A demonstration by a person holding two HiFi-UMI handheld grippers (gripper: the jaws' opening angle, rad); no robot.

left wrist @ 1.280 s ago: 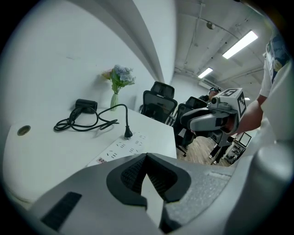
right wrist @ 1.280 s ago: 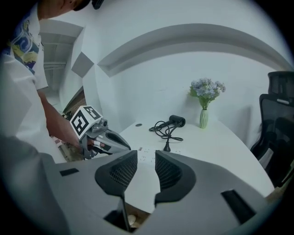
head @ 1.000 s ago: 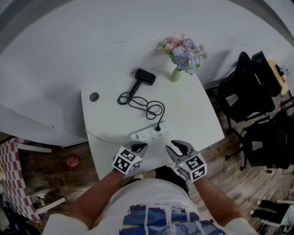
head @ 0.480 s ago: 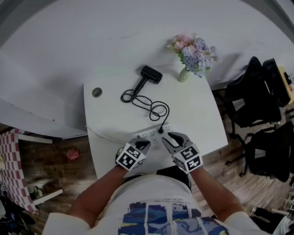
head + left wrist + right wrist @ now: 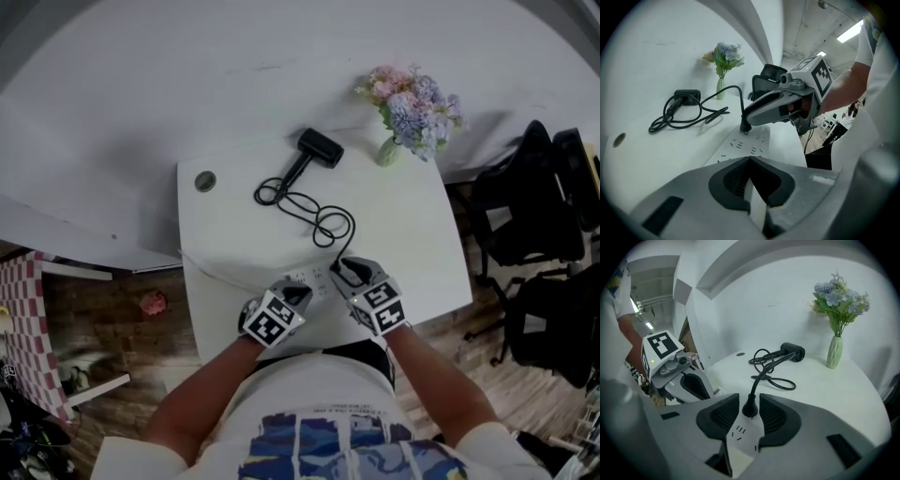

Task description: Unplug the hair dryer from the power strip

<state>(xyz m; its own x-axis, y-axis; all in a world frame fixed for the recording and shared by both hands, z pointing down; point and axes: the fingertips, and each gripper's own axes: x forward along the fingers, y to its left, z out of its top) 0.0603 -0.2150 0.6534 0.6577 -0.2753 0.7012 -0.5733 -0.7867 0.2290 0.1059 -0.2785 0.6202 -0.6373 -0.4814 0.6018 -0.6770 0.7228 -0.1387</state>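
Plug point(image 5: 750, 411) stood between the right gripper's point(image 5: 749, 399) spread jaws, which had just been opening, while the left gripper point(image 5: 750, 161) apparently pinched the power strip's point(image 5: 745, 145) end.

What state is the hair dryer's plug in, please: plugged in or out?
Plugged in: the black plug stands in the power strip, between the right gripper's jaws, which have just been opening.

plug point(image 5: 750, 409) between jaws just opening, power strip point(image 5: 740, 441)
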